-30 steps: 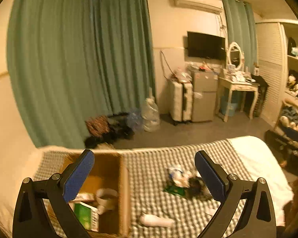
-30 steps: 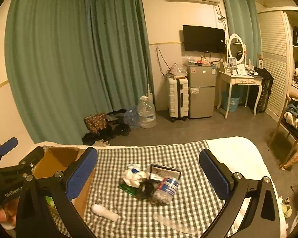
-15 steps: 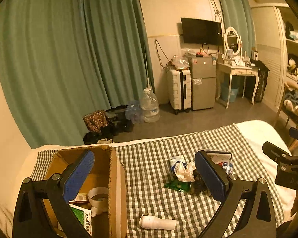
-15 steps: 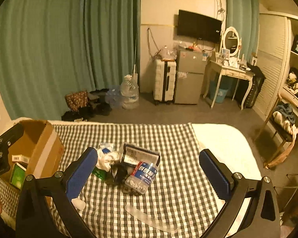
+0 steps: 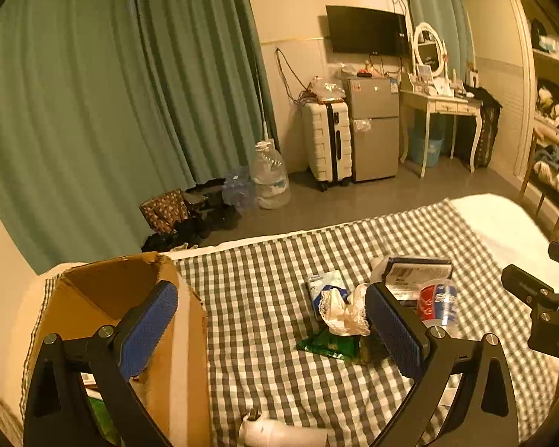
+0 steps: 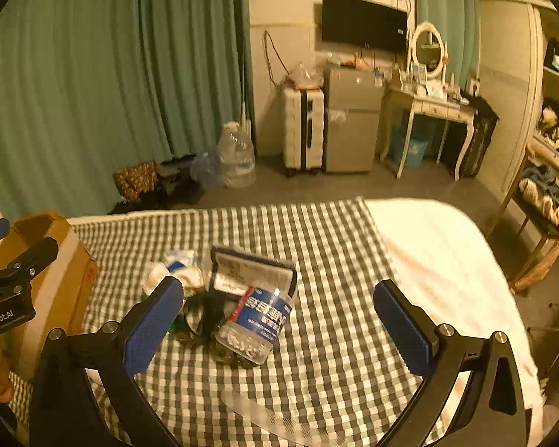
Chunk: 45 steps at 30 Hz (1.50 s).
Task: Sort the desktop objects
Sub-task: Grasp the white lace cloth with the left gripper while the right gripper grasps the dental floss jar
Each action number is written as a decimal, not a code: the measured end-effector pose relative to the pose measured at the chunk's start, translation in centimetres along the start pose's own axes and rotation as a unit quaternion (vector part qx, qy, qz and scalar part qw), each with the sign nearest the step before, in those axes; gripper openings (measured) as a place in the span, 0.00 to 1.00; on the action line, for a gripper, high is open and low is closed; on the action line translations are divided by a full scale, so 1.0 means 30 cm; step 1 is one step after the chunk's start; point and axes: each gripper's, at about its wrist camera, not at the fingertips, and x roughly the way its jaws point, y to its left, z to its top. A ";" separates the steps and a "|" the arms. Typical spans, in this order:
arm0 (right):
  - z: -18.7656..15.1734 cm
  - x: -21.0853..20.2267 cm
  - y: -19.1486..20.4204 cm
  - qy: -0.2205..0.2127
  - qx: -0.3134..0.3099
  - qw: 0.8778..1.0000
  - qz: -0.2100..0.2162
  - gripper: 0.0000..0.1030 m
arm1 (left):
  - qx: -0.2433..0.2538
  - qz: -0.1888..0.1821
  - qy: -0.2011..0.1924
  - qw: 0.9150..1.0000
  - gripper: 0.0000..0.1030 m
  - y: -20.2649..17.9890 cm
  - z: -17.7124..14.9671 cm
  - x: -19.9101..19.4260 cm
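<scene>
Water bottle (image 6: pixel 255 326) lies sideways, blue-labelled, apparently crushed, on checked cloth (image 6: pixel 316 246).

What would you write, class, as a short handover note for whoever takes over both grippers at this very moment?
Left gripper: open, empty, beside the cardboard box.
Right gripper: open, empty, facing the pile.
On the checked cloth: water bottle, dark case, white cloth, green packet, white tube, clear ruler.
Done: some items are in the box.
Left: box the rest.
</scene>
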 end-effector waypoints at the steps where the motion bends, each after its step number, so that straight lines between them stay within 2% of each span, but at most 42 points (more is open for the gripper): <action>1: -0.009 0.022 -0.006 0.004 0.003 1.000 0.002 1.00 | 0.005 0.006 -0.001 1.000 1.00 -0.009 -0.007 0.017; 3: -0.025 0.058 -0.013 0.014 0.010 1.000 0.000 1.00 | 0.015 0.009 0.006 1.000 1.00 -0.029 -0.020 0.058; 8: -0.063 0.160 -0.018 0.039 0.013 0.999 0.019 0.97 | 0.013 -0.013 0.030 0.999 1.00 -0.053 -0.057 0.171; 14: -0.110 0.272 -0.007 0.067 0.018 0.997 0.035 0.83 | 0.021 -0.031 0.047 0.998 1.00 -0.108 -0.095 0.278; 22: -0.163 0.380 0.005 0.090 0.022 0.995 0.040 0.83 | 0.032 -0.046 0.072 0.996 1.00 -0.153 -0.128 0.398; 26: -0.186 0.404 -0.009 0.091 0.045 0.993 0.062 0.83 | 0.027 -0.046 0.098 0.994 0.99 -0.156 -0.153 0.456; 30: -0.198 0.419 -0.020 0.093 0.057 0.992 0.070 0.89 | 0.038 -0.043 0.110 0.992 0.86 -0.169 -0.165 0.485; 33: -0.196 0.429 -0.029 0.097 0.067 0.990 0.073 0.92 | 0.034 -0.060 0.118 0.991 0.69 -0.176 -0.166 0.481; 37: -0.211 0.442 -0.026 0.102 0.069 0.990 0.073 0.94 | 0.043 -0.086 0.127 0.987 0.28 -0.198 -0.180 0.479; 41: -0.225 0.436 -0.015 0.107 0.058 0.990 0.073 0.94 | 0.062 -0.096 0.113 0.987 0.19 -0.201 -0.189 0.444; 45: -0.238 0.452 -0.008 0.127 0.059 0.987 0.078 0.92 | 0.032 -0.110 0.116 0.987 0.16 -0.167 -0.197 0.428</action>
